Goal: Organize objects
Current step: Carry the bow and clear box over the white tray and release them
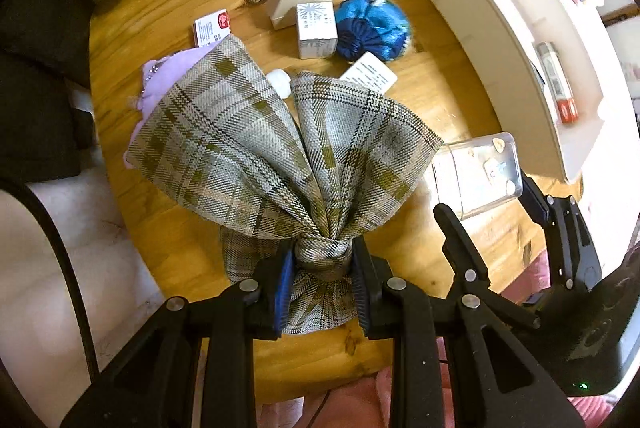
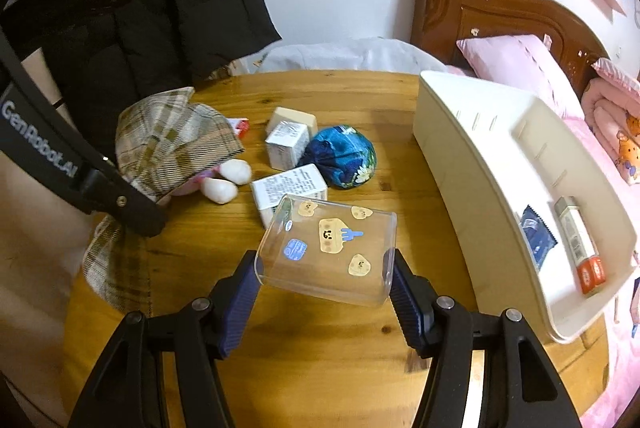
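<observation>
My left gripper [image 1: 322, 282] is shut on the knot of a plaid cloth bow [image 1: 280, 151], held above the round wooden table [image 1: 180, 248]; the bow also shows in the right wrist view [image 2: 172, 143]. My right gripper [image 2: 324, 296] is shut on a clear plastic box with cartoon stickers [image 2: 332, 248], tilted just above the table; the box also shows in the left wrist view [image 1: 476, 171]. A white organizer tray [image 2: 480, 179] stands at the right with a blue packet [image 2: 536, 236] and a white and red tube [image 2: 580, 248] inside.
On the table lie a blue fabric ball [image 2: 344, 155], small white boxes [image 2: 286, 143], a printed white box [image 2: 290, 189], white plush feet [image 2: 228, 179] and a purple plush [image 1: 168, 83]. A black jacket [image 2: 132, 19] hangs behind. A pink-bedded bed [image 2: 520, 63] is at the right.
</observation>
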`<state>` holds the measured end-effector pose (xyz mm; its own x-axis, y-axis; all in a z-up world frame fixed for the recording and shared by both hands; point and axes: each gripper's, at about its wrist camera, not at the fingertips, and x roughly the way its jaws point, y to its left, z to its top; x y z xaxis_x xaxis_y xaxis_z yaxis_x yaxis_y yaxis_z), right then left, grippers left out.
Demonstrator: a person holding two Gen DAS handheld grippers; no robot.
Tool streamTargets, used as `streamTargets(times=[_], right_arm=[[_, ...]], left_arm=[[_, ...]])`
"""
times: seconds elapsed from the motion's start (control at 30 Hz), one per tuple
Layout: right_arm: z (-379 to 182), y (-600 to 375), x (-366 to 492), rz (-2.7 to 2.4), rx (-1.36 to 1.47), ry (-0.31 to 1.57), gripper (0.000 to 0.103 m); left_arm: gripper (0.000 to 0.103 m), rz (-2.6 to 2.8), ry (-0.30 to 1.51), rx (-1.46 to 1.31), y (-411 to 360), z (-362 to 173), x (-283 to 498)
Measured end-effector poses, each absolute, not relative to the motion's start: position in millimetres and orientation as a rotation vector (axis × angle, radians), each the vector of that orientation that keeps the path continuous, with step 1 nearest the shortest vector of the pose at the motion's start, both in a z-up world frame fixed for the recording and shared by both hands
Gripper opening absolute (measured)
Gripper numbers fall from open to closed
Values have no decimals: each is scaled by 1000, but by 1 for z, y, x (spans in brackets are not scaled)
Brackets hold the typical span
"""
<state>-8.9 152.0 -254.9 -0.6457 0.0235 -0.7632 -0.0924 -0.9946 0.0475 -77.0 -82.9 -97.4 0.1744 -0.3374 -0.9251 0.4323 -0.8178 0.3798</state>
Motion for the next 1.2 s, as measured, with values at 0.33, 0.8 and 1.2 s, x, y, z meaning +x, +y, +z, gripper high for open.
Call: streamTargets(times=[0.33, 0.8, 1.2], right_arm=[[-221, 150, 32, 2800, -1277, 111, 63], [-198, 197, 63, 2803, -1251, 98, 63], [-202, 263, 72, 2833, -1341, 71, 63]], left_arm=[[28, -1789, 3, 1941, 17, -103, -76], [28, -1849, -67, 2001, 66, -93, -91], [28, -1866, -112, 1983, 120, -111, -150]])
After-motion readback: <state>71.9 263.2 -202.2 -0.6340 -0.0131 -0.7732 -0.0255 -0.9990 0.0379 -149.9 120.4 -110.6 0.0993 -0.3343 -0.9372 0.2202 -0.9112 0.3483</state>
